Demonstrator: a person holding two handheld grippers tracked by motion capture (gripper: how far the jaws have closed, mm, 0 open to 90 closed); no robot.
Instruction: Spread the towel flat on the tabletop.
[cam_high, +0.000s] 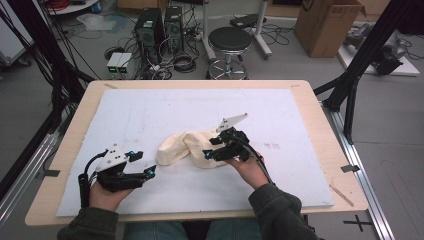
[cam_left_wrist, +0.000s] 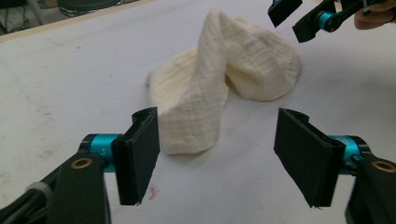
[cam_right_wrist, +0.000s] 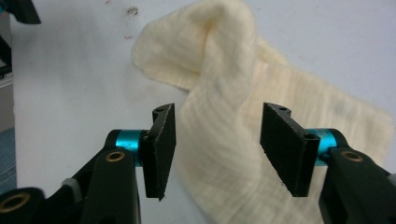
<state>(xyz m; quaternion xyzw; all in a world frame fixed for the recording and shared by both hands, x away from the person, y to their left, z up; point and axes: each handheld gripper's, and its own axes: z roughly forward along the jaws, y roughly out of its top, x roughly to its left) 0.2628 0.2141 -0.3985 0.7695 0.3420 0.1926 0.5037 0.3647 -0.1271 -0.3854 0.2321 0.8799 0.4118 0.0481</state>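
Both the left gripper and right gripper gape empty, so closing on the crumpled cream waffle-weave cloth between the right jaws may pinch several layers.

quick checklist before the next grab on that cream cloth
1. Crumpled cream gauze cloth lies on the white foam board: ok.
2. Left claw open, nothing between its pads: ok.
3. Left claw short of the cloth's near end, apart from it: ok.
4. Right claw open over the cloth, pads not pressing: ok.
5. Cloth flat and unfolded: not ok, it is bunched and twisted.
6. Single layer under the right claw: cannot tell.
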